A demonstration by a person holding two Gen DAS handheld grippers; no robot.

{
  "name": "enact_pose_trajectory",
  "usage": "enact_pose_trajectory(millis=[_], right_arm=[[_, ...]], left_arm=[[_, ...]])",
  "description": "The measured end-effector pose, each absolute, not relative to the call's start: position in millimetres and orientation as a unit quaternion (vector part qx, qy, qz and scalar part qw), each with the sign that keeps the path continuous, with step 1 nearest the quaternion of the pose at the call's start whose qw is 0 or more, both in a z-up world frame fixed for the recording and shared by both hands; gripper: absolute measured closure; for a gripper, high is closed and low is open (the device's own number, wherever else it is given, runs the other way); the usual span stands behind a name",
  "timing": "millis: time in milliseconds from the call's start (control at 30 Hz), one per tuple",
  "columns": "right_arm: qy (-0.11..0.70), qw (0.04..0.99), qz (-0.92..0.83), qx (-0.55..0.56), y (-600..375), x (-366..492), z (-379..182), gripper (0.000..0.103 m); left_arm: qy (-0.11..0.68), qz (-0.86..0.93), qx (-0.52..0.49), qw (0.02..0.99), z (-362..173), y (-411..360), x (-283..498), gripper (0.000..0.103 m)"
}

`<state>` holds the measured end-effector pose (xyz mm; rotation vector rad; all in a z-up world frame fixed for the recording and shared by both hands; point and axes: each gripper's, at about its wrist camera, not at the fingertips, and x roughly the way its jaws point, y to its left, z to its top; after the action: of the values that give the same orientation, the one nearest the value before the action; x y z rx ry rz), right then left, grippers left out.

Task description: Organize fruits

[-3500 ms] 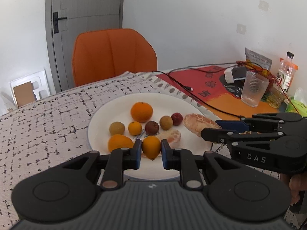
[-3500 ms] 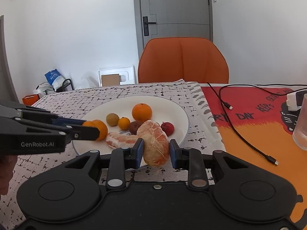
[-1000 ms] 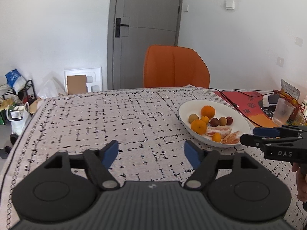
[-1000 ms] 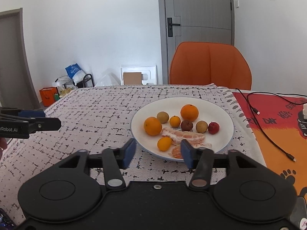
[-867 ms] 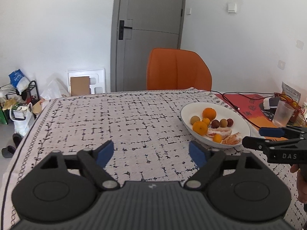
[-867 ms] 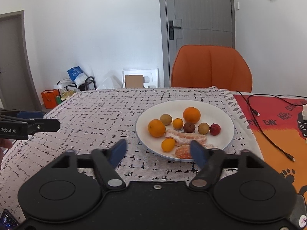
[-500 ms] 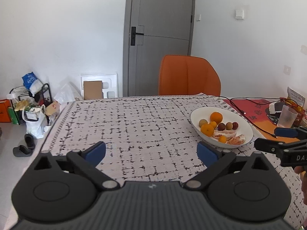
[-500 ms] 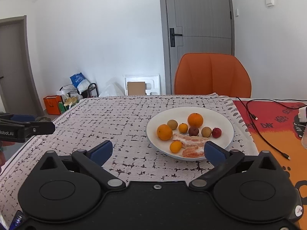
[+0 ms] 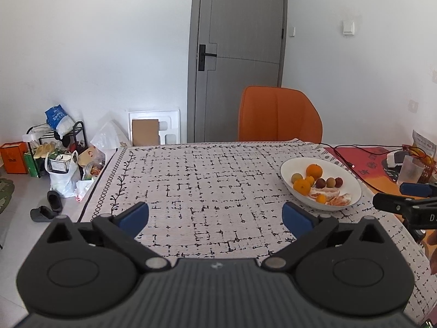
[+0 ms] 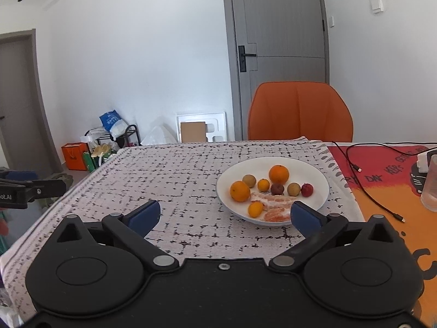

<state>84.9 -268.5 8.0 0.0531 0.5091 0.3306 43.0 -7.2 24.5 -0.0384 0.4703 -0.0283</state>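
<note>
A white plate (image 10: 316,175) on the patterned tablecloth holds two oranges (image 10: 278,174), small yellow, brown and red fruits (image 10: 307,190) and peeled citrus pieces (image 10: 273,201). The plate also shows in the left wrist view (image 9: 352,184) at the right. My left gripper (image 9: 215,217) is wide open and empty, pulled back over the cloth left of the plate. My right gripper (image 10: 224,217) is wide open and empty, held back in front of the plate.
An orange chair (image 10: 299,110) stands behind the table. A red-orange mat (image 10: 387,180) with a black cable (image 10: 379,205) and a clear glass (image 10: 431,186) lies to the right. Bags and a rack (image 9: 58,150) sit on the floor at left.
Both grippers released their fruit onto the plate, opened wide and drew back and up from it. The plate now looks smaller and farther away.
</note>
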Motion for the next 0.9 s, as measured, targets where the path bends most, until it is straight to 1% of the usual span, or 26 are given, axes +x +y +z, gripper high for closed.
enact_pose_trajectory(millis=[367,567,667,900], right_arm=[[0.231,0.959,0.164,0.03,-259.0,62.9,22.6,0.0],[0.225,0.96,0.167,0.028,-254.4,47.9,25.9,0.0],[0.225,0.959,0.17,0.034,-254.0,41.9,25.3,0.0],[0.231,0.958,0.161,0.051,-257.4,30.7,19.2,0.0]], left_arm=[[0.211,-0.003,-0.027,0.977,37.5,-1.0,15.9,0.0],[0.218,0.007,-0.038,0.975,30.4,5.3,1.4,0.0],[0.225,0.007,-0.061,0.973,26.7,11.3,-5.0,0.0],[0.222,0.017,-0.044,0.974,25.8,9.4,-15.5,0.0]])
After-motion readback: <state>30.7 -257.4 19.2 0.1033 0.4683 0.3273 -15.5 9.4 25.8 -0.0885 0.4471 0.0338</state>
